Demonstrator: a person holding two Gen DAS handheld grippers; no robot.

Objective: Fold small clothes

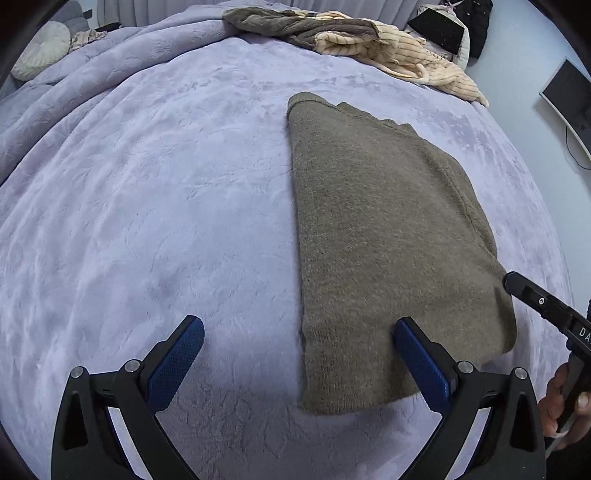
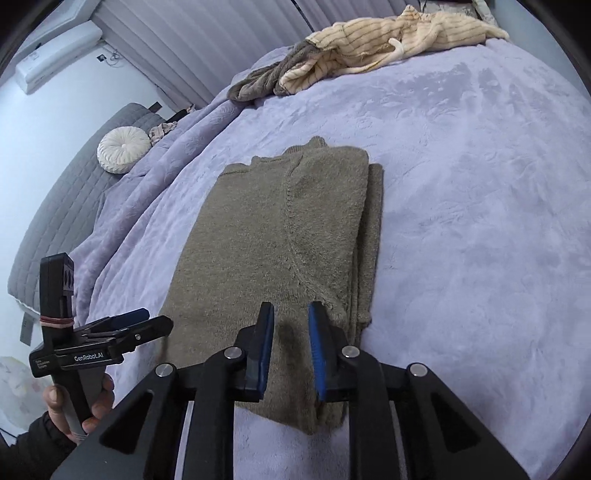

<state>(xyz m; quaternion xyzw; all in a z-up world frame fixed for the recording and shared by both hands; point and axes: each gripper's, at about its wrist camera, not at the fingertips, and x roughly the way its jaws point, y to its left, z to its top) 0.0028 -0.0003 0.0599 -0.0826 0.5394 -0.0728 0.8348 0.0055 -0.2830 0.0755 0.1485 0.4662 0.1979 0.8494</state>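
An olive-brown knit sweater (image 1: 388,236) lies folded into a long rectangle on the lilac blanket (image 1: 147,206); it also shows in the right wrist view (image 2: 280,251). My left gripper (image 1: 299,332) is wide open and empty, its right finger over the sweater's near end, its left finger over the blanket. It shows at the left of the right wrist view (image 2: 147,321). My right gripper (image 2: 291,317) hovers over the sweater's near edge, jaws narrowly apart with nothing between them. Its finger tip shows in the left wrist view (image 1: 517,284).
A heap of cream striped and grey-brown clothes (image 1: 332,33) lies at the bed's far edge, also in the right wrist view (image 2: 369,44). A round white cushion (image 2: 123,149) sits on a grey quilt at the left. A monitor (image 1: 569,99) stands at the right.
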